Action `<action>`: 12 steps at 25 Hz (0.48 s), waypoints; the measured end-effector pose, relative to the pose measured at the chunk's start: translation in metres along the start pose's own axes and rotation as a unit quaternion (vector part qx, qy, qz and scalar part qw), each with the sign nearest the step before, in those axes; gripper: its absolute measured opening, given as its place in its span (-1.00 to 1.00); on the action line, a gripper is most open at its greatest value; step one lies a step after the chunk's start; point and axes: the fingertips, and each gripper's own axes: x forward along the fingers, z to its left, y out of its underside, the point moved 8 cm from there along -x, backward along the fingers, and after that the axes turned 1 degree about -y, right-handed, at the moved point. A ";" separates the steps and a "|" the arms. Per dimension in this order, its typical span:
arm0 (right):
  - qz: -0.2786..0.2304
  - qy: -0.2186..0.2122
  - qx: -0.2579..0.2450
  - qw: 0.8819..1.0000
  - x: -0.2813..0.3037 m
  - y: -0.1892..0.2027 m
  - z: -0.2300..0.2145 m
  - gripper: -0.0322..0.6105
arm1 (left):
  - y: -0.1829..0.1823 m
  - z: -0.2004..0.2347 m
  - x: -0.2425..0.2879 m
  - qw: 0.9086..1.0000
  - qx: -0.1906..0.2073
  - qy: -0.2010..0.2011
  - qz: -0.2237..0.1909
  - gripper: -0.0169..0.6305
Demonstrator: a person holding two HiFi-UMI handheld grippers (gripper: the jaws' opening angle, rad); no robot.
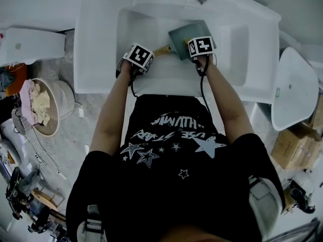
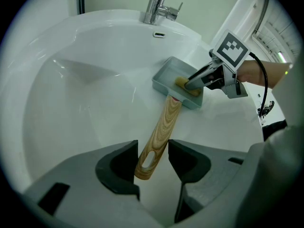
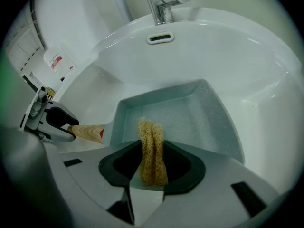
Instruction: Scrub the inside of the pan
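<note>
A person stands at a white sink (image 1: 101, 59), a gripper in each hand, both reaching into the basin below the tap (image 2: 156, 6).

The left gripper (image 2: 153, 161) has its fingers nearly together, clamped on the far end of the pan's wooden handle (image 2: 164, 122). The handle runs straight out ahead of those fingers to the pan (image 2: 168, 77), a square, grey-green tray shape lying in the basin. The right gripper (image 3: 152, 165) has its fingers closed on a folded yellow scrubber (image 3: 152, 146). The scrubber's tip pokes out past the fingertips into the pan's near edge, apparently touching its floor.

The pan looks stiff and fairly weighty, and its coated inside is probably slick when wet. The bare wood is the sensible grip. Held this far out on the handle, the pan may twist under scrubbing pressure. The scrubber is light, soft mesh that squashes between the pads, so it needs a firm pinch.

The head view shows only the marker cubes and forearms, hiding both sets of fingers. The left gripper view alone shows the handle's full length, its hanging slot, and the right gripper dipping into the pan from the side. The right gripper view alone shows the pan's speckled floor, with the left fingers off to its left, around the handle.
</note>
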 end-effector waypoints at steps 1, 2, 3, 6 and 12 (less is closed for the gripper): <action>-0.002 0.003 0.003 1.000 -0.001 0.000 -0.003 -0.46 | 0.000 0.000 0.000 1.000 0.000 0.000 0.000 -0.35; -0.003 0.007 0.005 1.000 -0.002 0.000 -0.006 -0.46 | 0.000 0.000 0.000 1.000 0.000 0.000 0.000 -0.35; -0.004 0.011 0.005 1.000 -0.003 -0.001 -0.009 -0.46 | 0.000 0.000 0.000 1.000 0.000 0.000 0.000 -0.35; -0.002 0.028 -0.005 1.000 -0.005 -0.002 -0.018 -0.46 | 0.000 0.000 0.000 1.000 0.000 0.000 0.001 -0.35; -0.001 0.058 -0.025 0.998 -0.010 -0.005 -0.032 -0.46 | 0.001 -0.001 0.000 1.000 -0.001 -0.001 0.001 -0.35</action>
